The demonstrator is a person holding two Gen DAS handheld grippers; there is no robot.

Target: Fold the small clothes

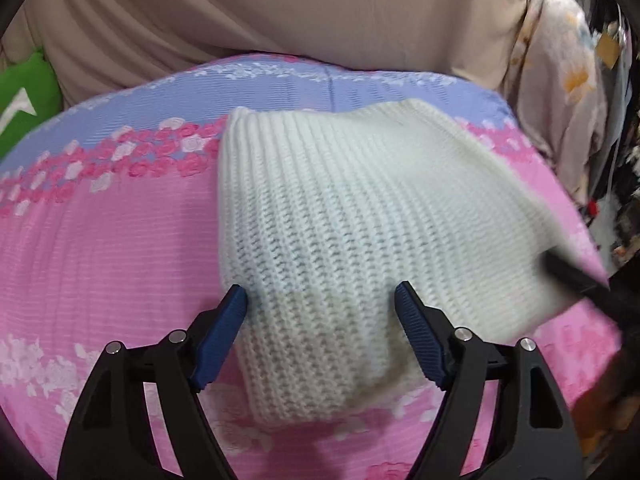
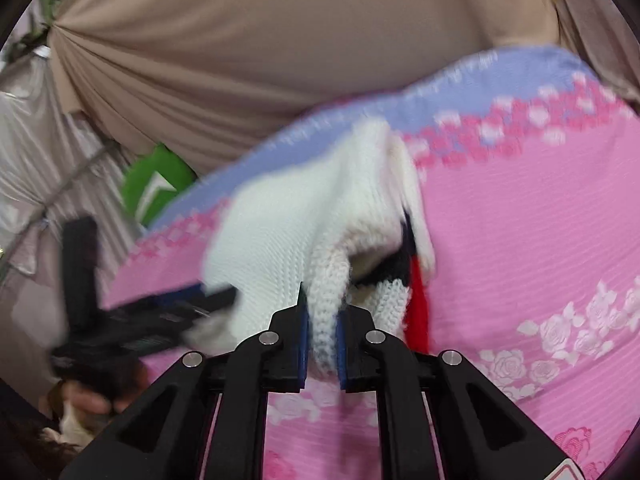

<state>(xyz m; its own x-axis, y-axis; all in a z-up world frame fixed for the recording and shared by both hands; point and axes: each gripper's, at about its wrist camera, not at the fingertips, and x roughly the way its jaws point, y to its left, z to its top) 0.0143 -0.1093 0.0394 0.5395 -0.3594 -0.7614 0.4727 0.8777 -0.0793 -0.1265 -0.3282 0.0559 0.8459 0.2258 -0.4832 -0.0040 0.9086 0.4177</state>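
Note:
A white knitted garment [image 1: 340, 216] lies on a pink and lilac flowered bedsheet [image 1: 100, 240]. My left gripper [image 1: 320, 300] is open, its blue-padded fingers on either side of the garment's near end, not closed on it. In the right wrist view my right gripper [image 2: 322, 320] is shut on a fold of the same white knit [image 2: 288, 220] and holds it lifted; red and dark blue parts [image 2: 416, 296] show under the raised edge. The left gripper [image 2: 168, 308] appears blurred at the left there. The right gripper's finger [image 1: 576, 276] shows blurred at the garment's right edge.
A beige draped cloth [image 1: 280, 12] hangs behind the bed. A green item [image 1: 24, 96] sits at the far left edge. Patterned fabric and clutter [image 1: 568, 92] hang on the right. The sheet [image 2: 540, 240] spreads wide to the right of the garment.

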